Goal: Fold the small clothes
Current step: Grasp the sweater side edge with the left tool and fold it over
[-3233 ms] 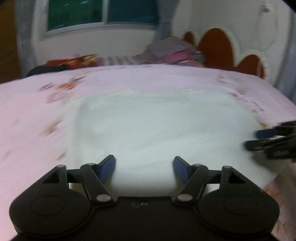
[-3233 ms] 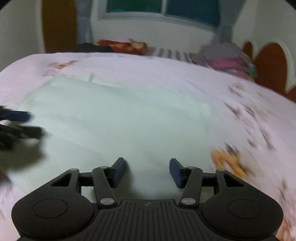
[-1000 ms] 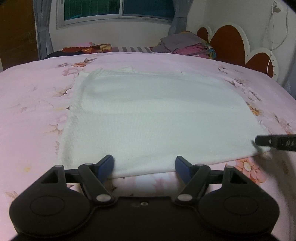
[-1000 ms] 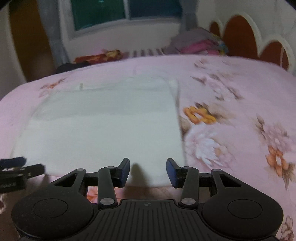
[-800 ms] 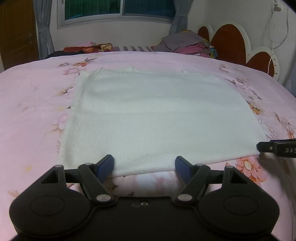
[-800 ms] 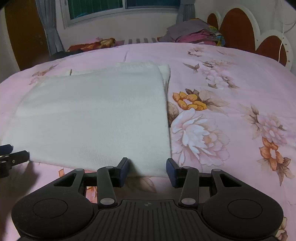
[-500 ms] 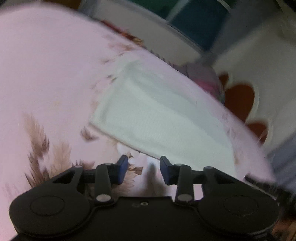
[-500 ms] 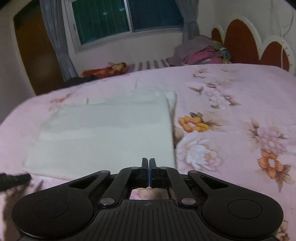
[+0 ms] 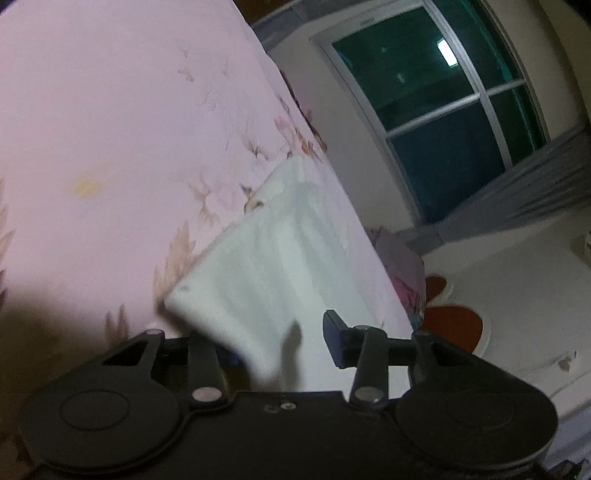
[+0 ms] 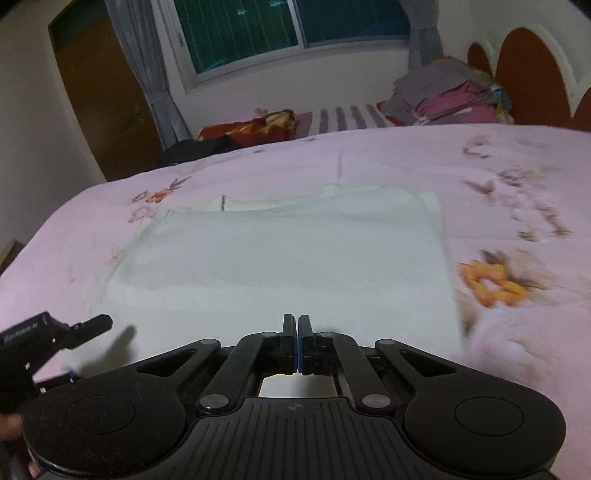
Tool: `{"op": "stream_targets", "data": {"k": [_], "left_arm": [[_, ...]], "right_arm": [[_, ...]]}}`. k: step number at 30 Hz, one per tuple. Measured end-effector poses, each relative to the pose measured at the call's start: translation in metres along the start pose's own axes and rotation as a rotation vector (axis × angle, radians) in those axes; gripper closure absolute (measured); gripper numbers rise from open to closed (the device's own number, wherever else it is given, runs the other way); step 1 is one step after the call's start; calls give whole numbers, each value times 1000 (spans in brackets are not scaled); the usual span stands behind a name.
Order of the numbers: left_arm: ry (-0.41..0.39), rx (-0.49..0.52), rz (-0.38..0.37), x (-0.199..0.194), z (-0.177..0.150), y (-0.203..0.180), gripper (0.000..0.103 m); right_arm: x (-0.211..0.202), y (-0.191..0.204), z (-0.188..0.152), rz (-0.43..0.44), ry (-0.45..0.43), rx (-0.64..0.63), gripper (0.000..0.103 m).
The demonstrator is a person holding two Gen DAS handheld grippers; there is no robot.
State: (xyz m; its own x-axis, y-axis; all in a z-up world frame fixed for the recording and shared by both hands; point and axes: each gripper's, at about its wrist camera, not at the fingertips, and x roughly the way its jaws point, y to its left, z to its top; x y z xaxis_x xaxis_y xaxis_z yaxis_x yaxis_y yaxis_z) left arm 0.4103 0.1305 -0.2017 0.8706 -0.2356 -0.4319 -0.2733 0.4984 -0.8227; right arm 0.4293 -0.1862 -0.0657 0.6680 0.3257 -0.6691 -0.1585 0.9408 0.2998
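A white garment [image 10: 280,258] lies flat on the pink floral bedspread [image 10: 517,177]. My right gripper [image 10: 297,343] is shut at the garment's near edge; whether cloth is pinched between the fingers is hidden. My left gripper [image 9: 280,350] is rolled sideways and open. The garment's near left corner [image 9: 236,295] is lifted and drapes between its jaws, covering the left finger. The left gripper also shows at the lower left of the right wrist view [image 10: 55,332].
A pile of folded clothes [image 10: 450,96] sits at the far right by the red and white headboard [image 10: 532,70]. Dark and red cloth [image 10: 236,133] lies at the bed's far edge under the window [image 10: 288,29].
My right gripper has closed at the garment's near edge. My left gripper has swung to the left corner, rolled sideways, and the corner now lies between its jaws.
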Motion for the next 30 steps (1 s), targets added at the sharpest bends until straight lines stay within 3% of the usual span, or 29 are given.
{"op": "stream_targets", "data": {"k": [3, 5, 6, 11, 13, 15, 18, 20, 23, 30], "left_arm": [[-19, 18, 4, 8, 6, -1, 70], [-22, 24, 16, 9, 7, 2, 92], [-11, 11, 15, 11, 8, 6, 96], [8, 63, -8, -5, 11, 4, 94], [-16, 53, 12, -8, 16, 6, 79], [-24, 60, 20, -5, 20, 6, 79], [-23, 73, 39, 2, 23, 1, 79], [-5, 123, 84, 7, 23, -7, 96], [-4, 241, 130, 4, 24, -32, 96], [46, 587, 19, 4, -11, -139, 96]], "right_arm": [[25, 11, 11, 24, 9, 4, 103], [38, 18, 17, 28, 11, -2, 103], [44, 21, 20, 34, 13, -1, 103], [73, 30, 15, -20, 81, -52, 103], [70, 31, 16, -16, 56, -52, 103], [65, 30, 15, 21, 19, -25, 103], [81, 25, 11, 22, 59, -22, 103], [81, 25, 15, 29, 77, -30, 103], [68, 14, 21, 49, 54, 21, 103], [9, -53, 36, 40, -65, 168, 103]]}}
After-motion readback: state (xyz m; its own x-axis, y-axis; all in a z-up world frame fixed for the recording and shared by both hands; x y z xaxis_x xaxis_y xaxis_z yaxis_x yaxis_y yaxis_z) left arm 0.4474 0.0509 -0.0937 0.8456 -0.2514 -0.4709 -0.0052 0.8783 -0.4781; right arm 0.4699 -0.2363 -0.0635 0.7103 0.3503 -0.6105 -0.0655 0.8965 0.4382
